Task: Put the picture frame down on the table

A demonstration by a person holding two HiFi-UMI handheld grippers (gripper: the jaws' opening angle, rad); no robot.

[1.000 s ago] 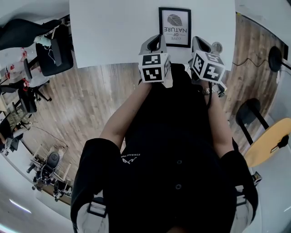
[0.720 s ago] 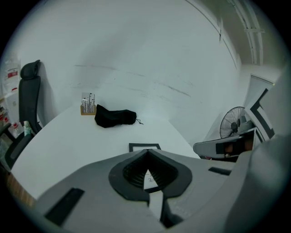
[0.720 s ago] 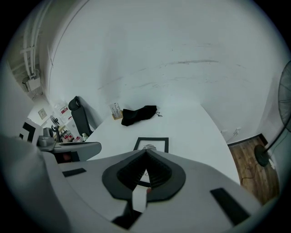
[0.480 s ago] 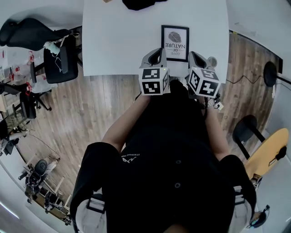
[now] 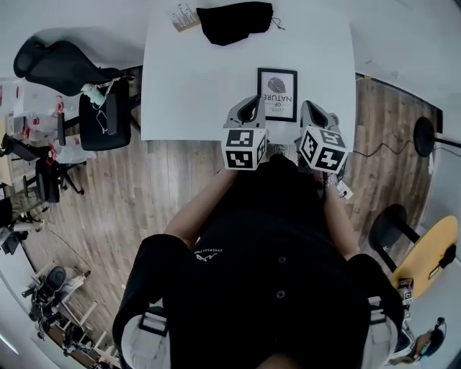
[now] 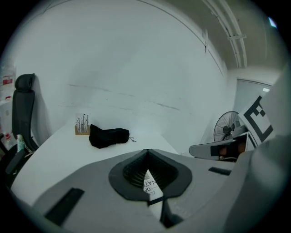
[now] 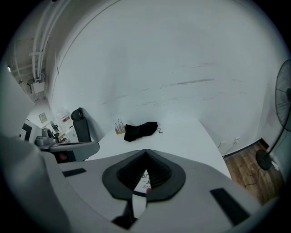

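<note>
Nearest, the person's black-clothed torso (image 5: 277, 288) fills the lower half of the head view, with both forearms reaching forward. The left gripper (image 5: 248, 108) and the right gripper (image 5: 311, 112) are held side by side over the near edge of the white table (image 5: 187, 86), marker cubes facing up. Each has its jaws drawn together with nothing gripped; only a narrow slot remains behind the tips, and printed paper shows through it.

Just beyond and between the two grippers, the picture frame (image 5: 277, 94) lies flat on the table, black-edged, with a leaf print and the words "LOVE OF NATURE". Neither gripper touches it.

At the table's far edge sits a black pouch (image 5: 234, 21), and just left of it a small wooden stand (image 5: 185, 17).

A black office chair (image 5: 103, 115) stands at the table's left side on the wooden floor (image 5: 166, 173); a standing fan (image 5: 425, 133) is off to the right.
</note>
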